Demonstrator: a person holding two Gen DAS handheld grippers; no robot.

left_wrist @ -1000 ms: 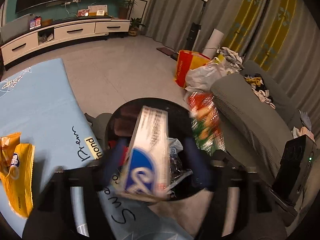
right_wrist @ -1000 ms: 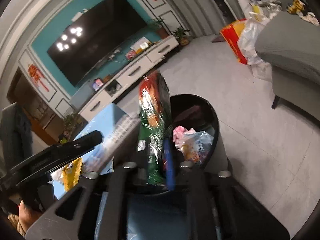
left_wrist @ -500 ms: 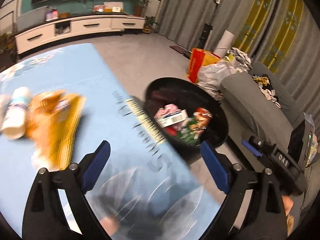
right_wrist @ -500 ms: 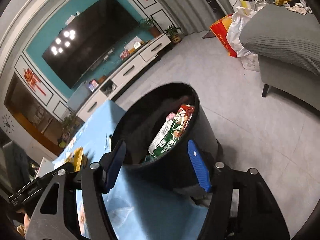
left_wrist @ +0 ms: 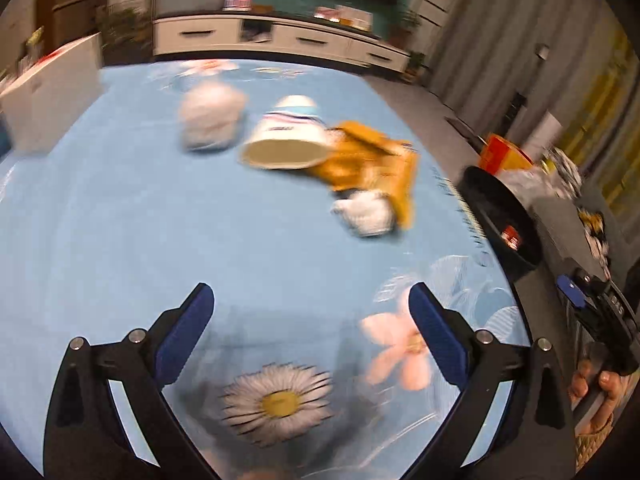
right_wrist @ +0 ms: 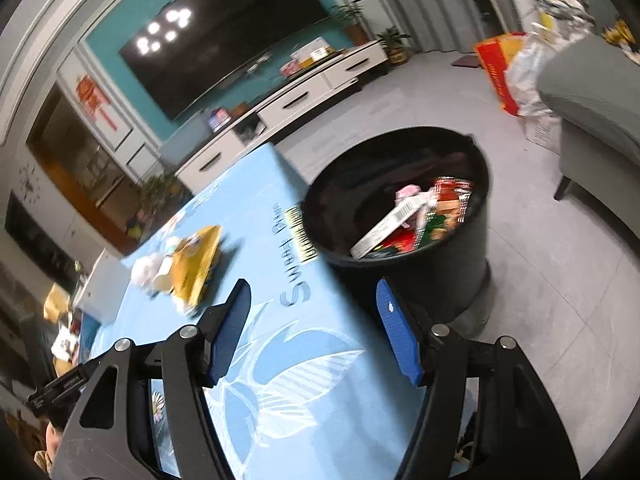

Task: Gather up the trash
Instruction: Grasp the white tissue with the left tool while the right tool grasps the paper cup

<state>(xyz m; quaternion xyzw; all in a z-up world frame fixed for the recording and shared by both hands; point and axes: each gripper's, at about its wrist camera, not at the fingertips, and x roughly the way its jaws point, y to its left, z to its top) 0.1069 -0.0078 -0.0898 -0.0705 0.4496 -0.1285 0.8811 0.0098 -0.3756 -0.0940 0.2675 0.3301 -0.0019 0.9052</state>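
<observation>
My left gripper (left_wrist: 309, 296) hovers over the blue flowered tablecloth (left_wrist: 120, 220), its jaws opening with nothing between them. Ahead of it lie a tipped paper cup (left_wrist: 280, 140), an orange snack bag (left_wrist: 372, 164) and crumpled white tissues (left_wrist: 364, 212), all blurred. My right gripper (right_wrist: 312, 296) is open and holds nothing, over the table edge beside the black bin (right_wrist: 420, 280). In the bin lie a white carton (right_wrist: 384, 228) and a red-green snack bag (right_wrist: 444, 208). The orange bag (right_wrist: 196, 268) also shows in the right wrist view.
A white box (left_wrist: 48, 92) stands at the table's far left. The bin (left_wrist: 500, 220) stands off the table's right edge, with a grey sofa (right_wrist: 592, 92) and a red-yellow bag (right_wrist: 500, 68) beyond. A hand (left_wrist: 596, 384) holds the other gripper at lower right.
The left gripper let the white-blue carton drop into the bin, opened wide and swung left over the table. The right gripper dropped the red-green bag into the bin and drew back.
</observation>
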